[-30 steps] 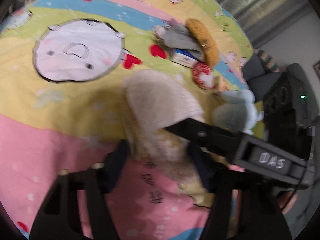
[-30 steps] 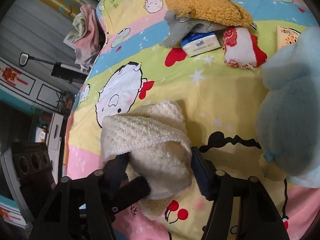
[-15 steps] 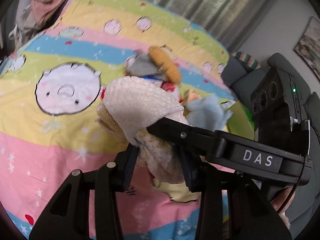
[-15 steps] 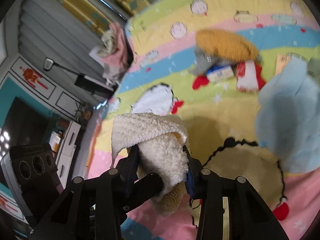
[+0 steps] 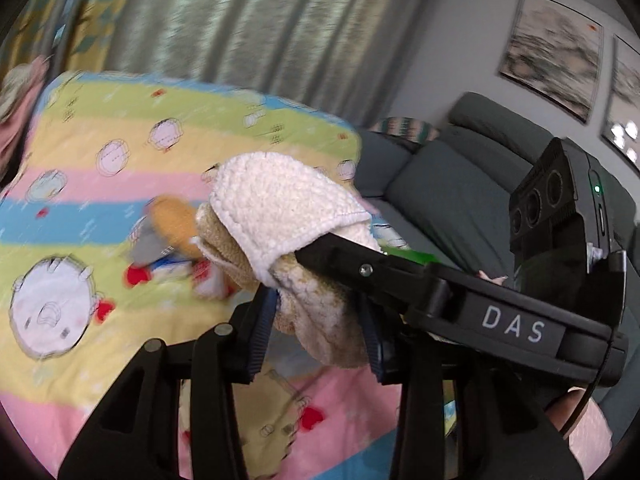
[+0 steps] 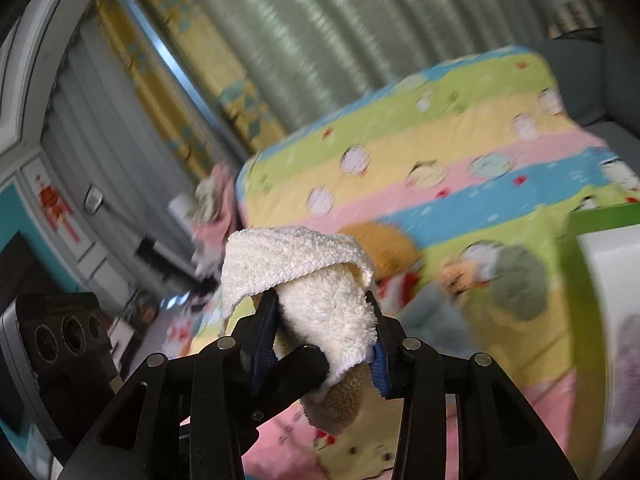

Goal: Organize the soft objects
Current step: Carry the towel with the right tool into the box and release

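Observation:
A folded cream fleece towel point(image 5: 280, 216) with a tan underside hangs in the air above the cartoon-print bedspread point(image 5: 100, 304). My left gripper point(image 5: 320, 328) is shut on its lower end, blue pads pressing into the fleece. From the right, a finger of the right gripper point(image 5: 400, 276) reaches into the same bundle. In the right wrist view the towel point(image 6: 320, 292) is squeezed between the pads of my right gripper point(image 6: 324, 332), which is shut on it. The left gripper's finger point(image 6: 296, 364) crosses underneath.
On the bedspread lie an orange plush point(image 5: 172, 220), a grey cloth point(image 5: 146, 246), a tissue pack point(image 5: 172, 272) and a red-white item point(image 5: 208, 282). A pale blue plush point(image 6: 428, 312) and a green-rimmed white bin point(image 6: 592, 224) sit at right. A grey sofa point(image 5: 440, 184) stands beyond.
Both grippers closed on the cream towel and lifted it off the bedspread. Both views tilted up, so the curtains and sofa now show behind it.

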A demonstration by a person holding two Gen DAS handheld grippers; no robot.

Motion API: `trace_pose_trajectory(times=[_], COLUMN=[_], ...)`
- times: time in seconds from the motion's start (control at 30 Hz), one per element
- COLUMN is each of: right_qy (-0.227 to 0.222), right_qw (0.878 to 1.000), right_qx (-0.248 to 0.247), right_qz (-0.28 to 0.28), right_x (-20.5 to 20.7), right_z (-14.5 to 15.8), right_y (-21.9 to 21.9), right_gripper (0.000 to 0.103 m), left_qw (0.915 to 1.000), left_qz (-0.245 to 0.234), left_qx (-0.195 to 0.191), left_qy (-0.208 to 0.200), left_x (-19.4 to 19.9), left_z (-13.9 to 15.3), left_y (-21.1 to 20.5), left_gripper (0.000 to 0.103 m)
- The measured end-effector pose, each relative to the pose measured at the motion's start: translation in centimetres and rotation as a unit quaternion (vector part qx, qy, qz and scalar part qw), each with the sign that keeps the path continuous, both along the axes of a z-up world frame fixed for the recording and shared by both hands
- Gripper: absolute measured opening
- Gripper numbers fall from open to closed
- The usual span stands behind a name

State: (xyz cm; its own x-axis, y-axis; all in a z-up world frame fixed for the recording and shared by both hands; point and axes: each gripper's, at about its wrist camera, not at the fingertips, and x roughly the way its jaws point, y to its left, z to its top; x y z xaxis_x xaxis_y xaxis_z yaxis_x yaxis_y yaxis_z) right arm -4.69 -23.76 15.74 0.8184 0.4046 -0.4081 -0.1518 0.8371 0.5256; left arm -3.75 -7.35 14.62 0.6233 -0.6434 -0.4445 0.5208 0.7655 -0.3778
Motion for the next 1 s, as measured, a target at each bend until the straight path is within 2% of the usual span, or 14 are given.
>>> trace_pose_trajectory(times=[0.23,0.43,0.57,1.0], right_qy=[-0.023,-0.001,0.026,0.101], right_qw=[0.994,0.981,0.974,0.949], right_qx=[0.026,0.034,0.056,0.088], right_qz=[-0.101,-0.189,-0.218,-0.287], right_x=[-2.9,-3.7,-3.4,-3.6], right_z=[0.6,-0.9,-2.8,-7.1], right_y=[-7.0,-11.6,-14.3,-19.0], right_gripper=[0.043,0.043,0.043,0.043], left_qw=[0.9958,0.9885,0.9832,0.9675], left_qz=[-0.081,-0.145,-0.180,-0.242], left_qx=[0.012,0.015,0.024,0.041], left_qy=[-0.042,-0.038,-0.014,0.061], left_x=[0.4,1.2,2.1,3.6], left_z=[2.2,1.7,0.3,-3.4], left_y=[-7.5,-13.2,-16.7,-22.2], left_gripper=[0.036,0.034,0.034,0.034])
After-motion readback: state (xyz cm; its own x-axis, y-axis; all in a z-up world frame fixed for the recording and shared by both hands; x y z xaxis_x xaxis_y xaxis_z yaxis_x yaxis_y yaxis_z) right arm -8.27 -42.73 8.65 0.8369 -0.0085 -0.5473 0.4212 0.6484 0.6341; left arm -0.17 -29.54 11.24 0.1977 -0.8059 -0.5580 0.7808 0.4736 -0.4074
